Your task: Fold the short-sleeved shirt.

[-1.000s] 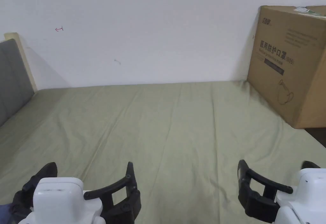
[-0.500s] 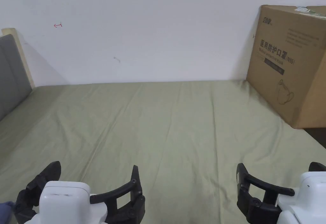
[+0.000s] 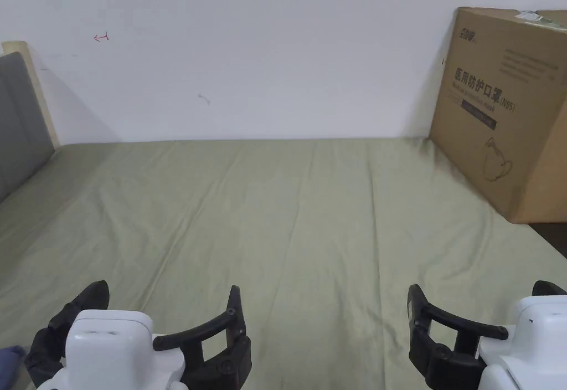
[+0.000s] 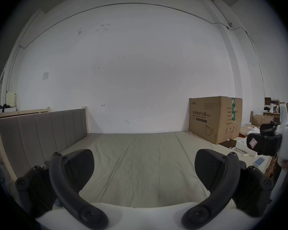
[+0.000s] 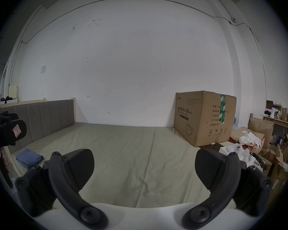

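Observation:
A blue garment point(image 5: 29, 158) lies folded in a small pile on the green sheet, at the bed's near left corner by the headboard; a sliver of the blue garment point(image 3: 10, 354) shows at the bottom left of the head view. My left gripper point(image 3: 166, 302) hovers open over the near edge of the bed, just right of the garment, with nothing between its jaws. My right gripper point(image 3: 479, 297) is open and empty over the near right of the bed. Each gripper view shows its own jaws spread wide: left gripper point(image 4: 144, 160), right gripper point(image 5: 144, 160).
The bed's green sheet point(image 3: 310, 214) spreads flat with light creases. A large cardboard box point(image 3: 504, 108) stands at the far right corner against the white wall. A grey padded headboard point(image 3: 16, 119) bounds the left side. Boxes and clutter point(image 5: 256, 140) lie beyond the bed's right edge.
The head camera has tilted slightly. Both grippers stay open and low at the near edge, the left one a little farther right.

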Action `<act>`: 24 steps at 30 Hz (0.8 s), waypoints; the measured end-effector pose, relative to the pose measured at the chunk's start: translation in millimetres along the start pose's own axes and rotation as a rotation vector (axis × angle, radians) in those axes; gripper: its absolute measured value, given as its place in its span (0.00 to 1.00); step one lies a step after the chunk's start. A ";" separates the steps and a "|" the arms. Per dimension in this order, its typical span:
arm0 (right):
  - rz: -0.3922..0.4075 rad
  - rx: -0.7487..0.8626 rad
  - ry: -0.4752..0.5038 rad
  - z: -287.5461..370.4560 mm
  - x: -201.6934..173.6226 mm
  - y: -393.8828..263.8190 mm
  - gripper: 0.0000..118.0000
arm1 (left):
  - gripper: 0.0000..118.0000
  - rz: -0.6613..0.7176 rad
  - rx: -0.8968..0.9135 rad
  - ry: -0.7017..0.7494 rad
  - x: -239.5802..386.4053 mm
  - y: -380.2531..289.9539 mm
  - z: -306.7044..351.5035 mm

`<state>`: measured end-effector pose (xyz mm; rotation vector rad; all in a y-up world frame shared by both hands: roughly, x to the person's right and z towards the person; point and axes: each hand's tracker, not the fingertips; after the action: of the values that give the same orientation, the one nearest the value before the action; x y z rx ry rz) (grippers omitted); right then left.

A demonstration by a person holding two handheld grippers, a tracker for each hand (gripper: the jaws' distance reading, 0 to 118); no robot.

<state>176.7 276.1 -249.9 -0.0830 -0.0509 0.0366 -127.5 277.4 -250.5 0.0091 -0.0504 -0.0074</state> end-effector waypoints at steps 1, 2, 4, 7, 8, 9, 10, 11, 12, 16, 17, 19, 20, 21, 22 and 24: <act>-0.004 -0.002 0.002 -0.3 -0.3 -0.3 1.00 | 1.00 0.007 -0.004 -0.010 -1.1 0.1 -0.6; -0.006 -0.006 0.003 -0.9 -0.8 -0.5 1.00 | 1.00 0.016 -0.016 -0.027 -1.8 0.5 -1.8; -0.006 -0.013 0.003 -1.0 -2.3 -0.9 1.00 | 1.00 0.022 -0.035 -0.030 -1.4 0.2 -3.9; -0.001 -0.020 0.006 -1.2 -3.7 -1.9 1.00 | 1.00 0.026 -0.051 0.001 1.0 0.0 -5.2; 0.000 -0.023 0.008 -1.3 -4.0 -2.1 1.00 | 1.00 0.033 -0.051 -0.005 0.2 -0.2 -4.7; 0.002 -0.026 0.011 -1.3 -4.4 -2.4 1.00 | 1.00 0.047 -0.049 -0.020 -0.1 -0.5 -4.6; 0.003 -0.026 0.013 -1.1 -4.9 -2.7 1.00 | 1.00 0.058 -0.049 -0.026 -0.8 0.3 -3.9; 0.005 -0.026 0.012 -0.9 -5.4 -2.8 1.00 | 1.00 0.068 -0.061 -0.026 -0.8 1.7 -4.4; 0.007 -0.027 0.012 -0.8 -5.5 -2.8 1.00 | 1.00 0.068 -0.081 -0.014 -0.3 1.8 -4.7; 0.009 -0.042 0.017 -1.5 -5.9 -4.0 1.00 | 1.00 0.081 -0.121 0.028 4.3 8.3 -6.6; 0.010 -0.046 0.016 -1.8 -5.9 -4.6 1.00 | 1.00 0.086 -0.132 0.035 4.8 9.2 -6.9; 0.005 -0.060 0.012 -2.5 -5.8 -5.4 1.00 | 1.00 0.097 -0.140 0.039 4.7 10.5 -8.2; -0.006 -0.070 0.012 -2.8 -5.3 -5.4 1.00 | 1.00 0.103 -0.142 0.035 5.6 11.3 -9.5; -0.017 -0.075 0.019 -3.3 -4.4 -4.7 1.00 | 1.00 0.101 -0.137 0.033 5.9 12.0 -10.4; -0.023 -0.078 0.022 -3.6 -3.8 -4.4 1.00 | 1.00 0.099 -0.144 0.030 5.9 12.1 -10.8; -0.028 -0.082 0.017 -4.1 -3.5 -4.2 1.00 | 1.00 0.093 -0.149 0.034 7.8 11.8 -11.9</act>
<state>173.5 271.5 -253.7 -0.1642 -0.0369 0.0057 -119.1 289.2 -261.9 -0.1419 -0.0162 0.0819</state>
